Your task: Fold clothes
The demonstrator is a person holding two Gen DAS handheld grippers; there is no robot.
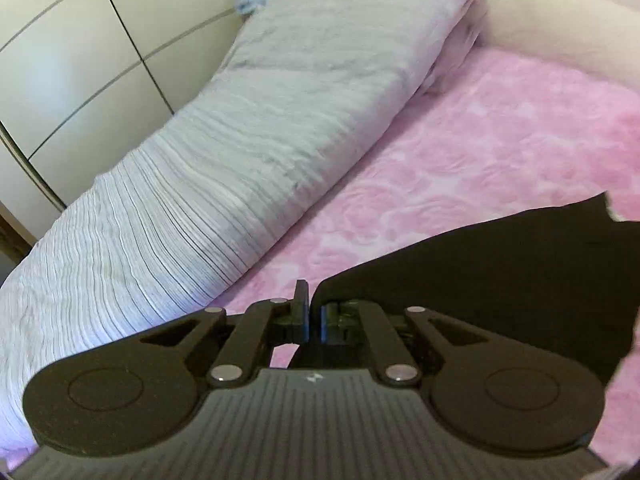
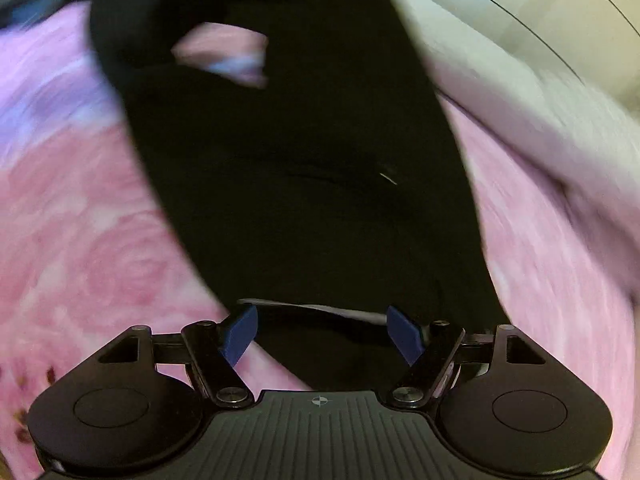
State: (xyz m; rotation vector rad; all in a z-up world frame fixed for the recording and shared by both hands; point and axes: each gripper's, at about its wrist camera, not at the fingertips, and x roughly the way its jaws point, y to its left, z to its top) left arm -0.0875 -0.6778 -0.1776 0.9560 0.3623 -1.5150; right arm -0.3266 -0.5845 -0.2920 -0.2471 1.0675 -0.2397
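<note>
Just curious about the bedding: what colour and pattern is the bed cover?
Pink, with a rose-like floral pattern; the bed cover shows best in the left wrist view.

My left wrist camera sits low over the pink bedspread, looking along my left gripper toward the folded grey duvet at upper left and cupboard doors behind. My right wrist camera looks close and blurred down my right gripper at the black garment filling mid-frame. Both views share that garment and bedspread.
</note>
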